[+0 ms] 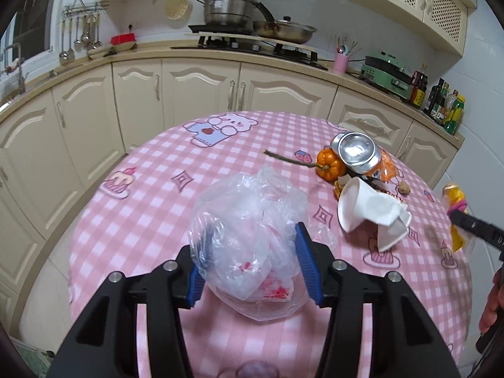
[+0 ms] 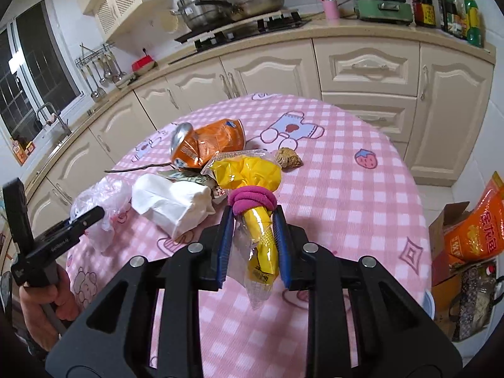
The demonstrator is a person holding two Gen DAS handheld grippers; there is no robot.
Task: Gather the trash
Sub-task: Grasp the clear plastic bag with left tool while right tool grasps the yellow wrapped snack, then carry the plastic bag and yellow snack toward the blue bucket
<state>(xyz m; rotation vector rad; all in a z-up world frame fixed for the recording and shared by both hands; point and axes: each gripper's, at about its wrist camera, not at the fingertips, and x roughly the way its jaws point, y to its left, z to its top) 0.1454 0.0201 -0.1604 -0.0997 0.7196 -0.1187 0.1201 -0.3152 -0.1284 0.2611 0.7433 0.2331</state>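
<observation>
With both grips already made, the sound course was probably to lift each piece clear without loosening, since thin film slips easily. The left gripper (image 1: pixel 249 261) pinched a crumpled clear plastic bag (image 1: pixel 249 236) between its blue pads, low over the pink checked desk (image 1: pixel 151 214). The right gripper (image 2: pixel 252 245), narrowed, clamped a yellow wrapper (image 2: pixel 252 189) bound with a magenta band (image 2: pixel 252 200). Both pointed forward and downward. A crushed orange can (image 2: pixel 208 145) and white paper cups (image 2: pixel 170 204) lay uncollected just beyond.
</observation>
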